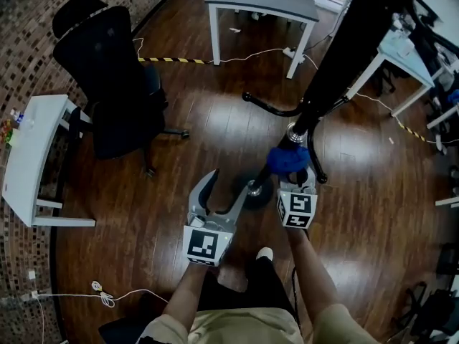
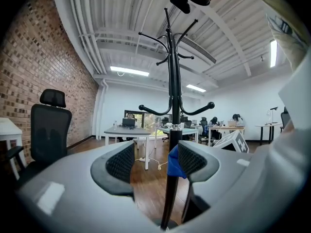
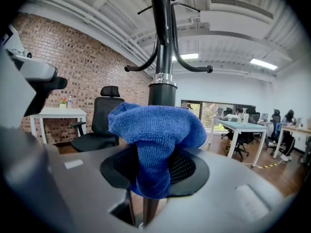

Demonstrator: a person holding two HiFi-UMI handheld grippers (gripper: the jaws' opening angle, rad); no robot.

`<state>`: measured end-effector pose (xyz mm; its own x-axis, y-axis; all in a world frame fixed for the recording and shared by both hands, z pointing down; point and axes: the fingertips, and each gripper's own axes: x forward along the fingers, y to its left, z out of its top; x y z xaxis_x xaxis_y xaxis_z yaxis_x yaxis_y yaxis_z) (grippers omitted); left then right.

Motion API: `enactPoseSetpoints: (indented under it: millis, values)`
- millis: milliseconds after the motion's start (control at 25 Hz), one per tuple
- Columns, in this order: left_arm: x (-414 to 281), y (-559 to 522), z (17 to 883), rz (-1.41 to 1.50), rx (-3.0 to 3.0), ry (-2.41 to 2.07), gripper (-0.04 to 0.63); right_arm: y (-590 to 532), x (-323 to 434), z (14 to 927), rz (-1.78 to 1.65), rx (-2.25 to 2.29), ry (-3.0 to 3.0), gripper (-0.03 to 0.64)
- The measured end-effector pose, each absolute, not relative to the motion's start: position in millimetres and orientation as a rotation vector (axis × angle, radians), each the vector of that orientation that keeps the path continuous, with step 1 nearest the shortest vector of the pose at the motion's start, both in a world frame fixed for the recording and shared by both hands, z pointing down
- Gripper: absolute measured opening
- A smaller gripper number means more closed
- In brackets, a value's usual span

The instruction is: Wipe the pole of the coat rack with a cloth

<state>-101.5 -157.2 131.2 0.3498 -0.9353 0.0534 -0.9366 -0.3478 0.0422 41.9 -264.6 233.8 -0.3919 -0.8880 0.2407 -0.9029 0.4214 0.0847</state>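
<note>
The black coat rack pole slants from the top right down to its base near my grippers. My right gripper is shut on a blue cloth, which bunches against the pole just below a silver collar. In the right gripper view the cloth hangs over the jaws in front of the pole. My left gripper is open low on the pole. In the left gripper view the pole passes between the jaws, close to the right one, with the cloth beside it.
A black office chair stands to the left, beside a white table. A grey table is at the back. A curved lower hook juts left from the pole. A white cable lies on the wooden floor.
</note>
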Motion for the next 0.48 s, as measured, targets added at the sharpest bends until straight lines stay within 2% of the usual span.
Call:
enactPoseSetpoints:
  millis: [480]
  values:
    - [-111.4,-187.8,271.7,-0.031,2.628,-1.646,0.256,-273.4,34.0,257.6,-0.204,1.749,-2.472,0.149]
